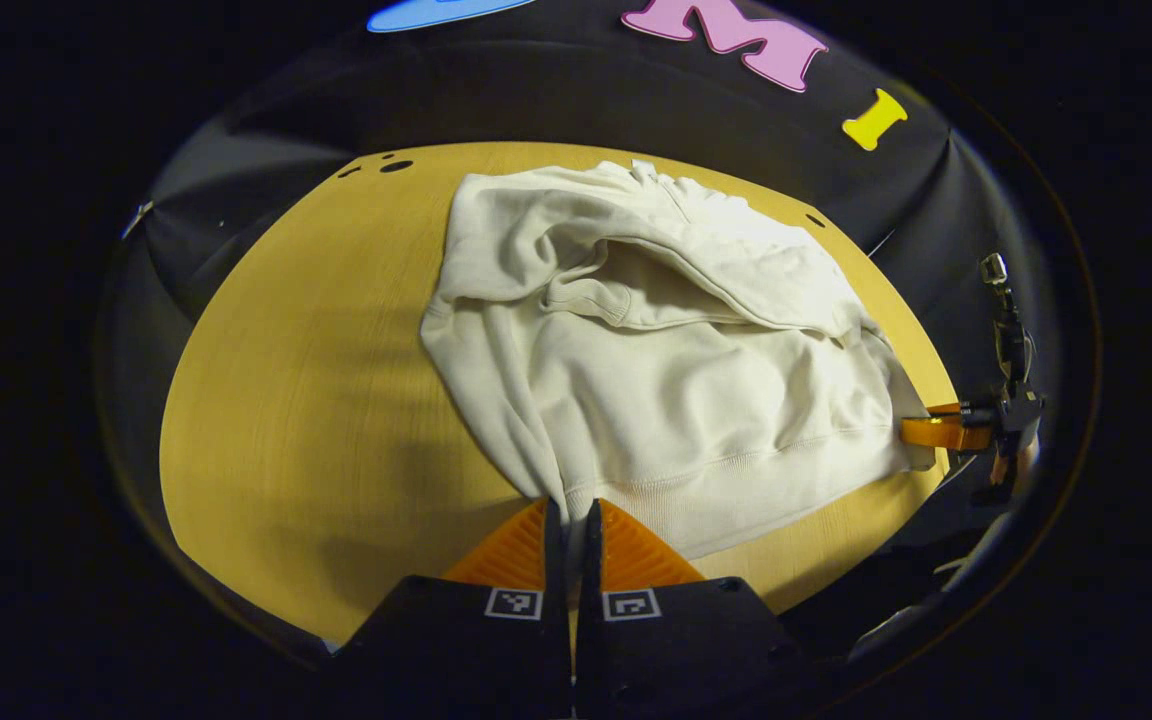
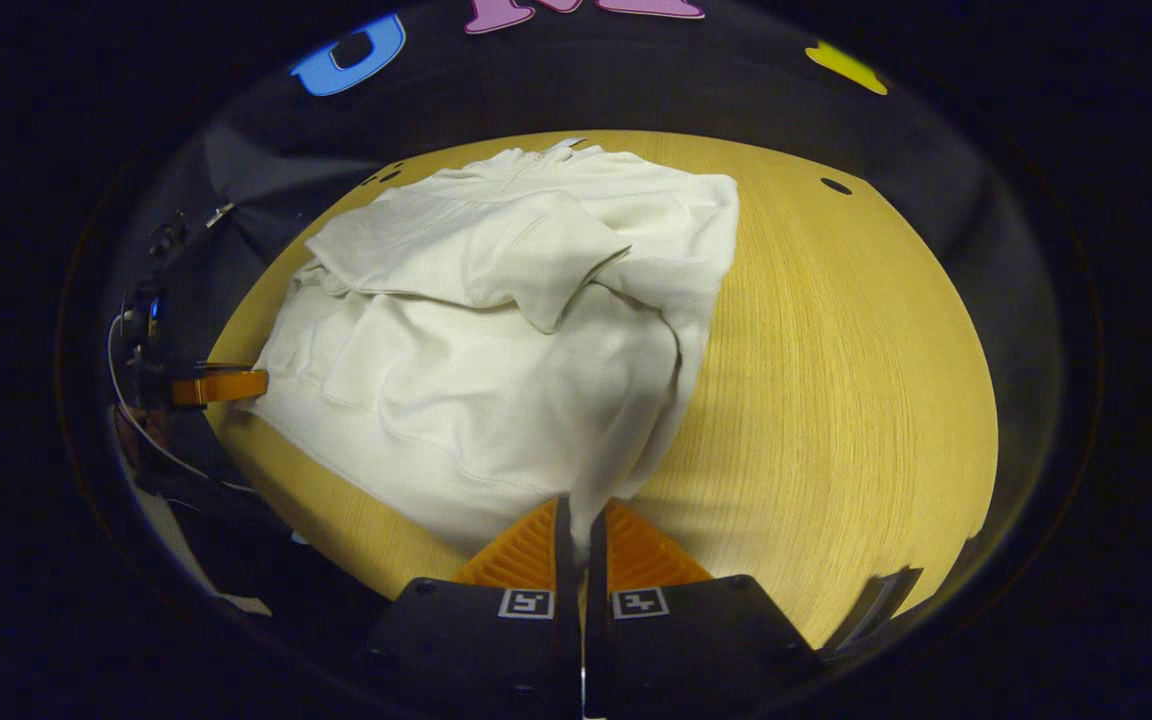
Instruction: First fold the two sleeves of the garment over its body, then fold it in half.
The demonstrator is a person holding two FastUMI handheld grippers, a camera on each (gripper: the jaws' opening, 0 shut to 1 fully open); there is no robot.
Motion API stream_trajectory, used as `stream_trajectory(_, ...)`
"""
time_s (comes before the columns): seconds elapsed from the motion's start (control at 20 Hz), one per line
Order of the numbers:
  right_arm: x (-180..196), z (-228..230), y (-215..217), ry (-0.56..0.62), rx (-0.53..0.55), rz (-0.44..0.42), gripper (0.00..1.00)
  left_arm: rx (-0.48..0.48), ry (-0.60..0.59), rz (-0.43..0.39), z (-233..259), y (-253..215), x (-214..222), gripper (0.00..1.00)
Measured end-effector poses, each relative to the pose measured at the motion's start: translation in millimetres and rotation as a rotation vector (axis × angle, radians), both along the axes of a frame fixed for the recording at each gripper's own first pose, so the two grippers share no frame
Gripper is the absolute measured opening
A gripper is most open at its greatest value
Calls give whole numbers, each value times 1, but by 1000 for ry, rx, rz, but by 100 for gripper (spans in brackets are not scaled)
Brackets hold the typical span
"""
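Nearest in the left gripper view, the left gripper (image 1: 569, 520) is clenched on the hem corner of the cream-white cotton sweatshirt (image 1: 656, 350), cloth pinched between its two fingers. In the right gripper view the right gripper (image 2: 581, 520) is likewise clamped on the opposite hem corner. Beyond them the sweatshirt lies on the round pale wooden table (image 1: 316, 400), both sleeves folded across its body, collar at the far edge near the black cloth wall (image 1: 536, 90).
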State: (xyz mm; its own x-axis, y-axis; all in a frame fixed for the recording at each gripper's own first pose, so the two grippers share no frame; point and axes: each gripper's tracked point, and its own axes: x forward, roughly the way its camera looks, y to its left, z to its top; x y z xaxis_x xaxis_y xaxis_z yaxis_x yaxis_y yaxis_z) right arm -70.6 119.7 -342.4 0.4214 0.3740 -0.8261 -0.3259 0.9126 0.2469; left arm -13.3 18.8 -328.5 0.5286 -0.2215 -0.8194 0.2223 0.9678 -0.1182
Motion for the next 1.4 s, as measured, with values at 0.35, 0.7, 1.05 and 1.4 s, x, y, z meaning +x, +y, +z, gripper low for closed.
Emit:
stream_trajectory(0.35, 8, 30, -3, 53, 103, 2, 6, -34, 93, -34, 22, -2, 10, 7)
stream_trajectory(0.7, 57, 117, -3, -144, 234, -91, 6, -103, -35, 21, 89, -4, 40, 6)
stream_trajectory(1.05, 131, 182, -10, -325, 307, -226, 6, -133, -271, 48, 174, -2, 90, 6)
stream_trajectory(1.4, 196, 216, -7, -401, 368, -328, 6, -174, -332, 112, 210, 18, 105, 6)
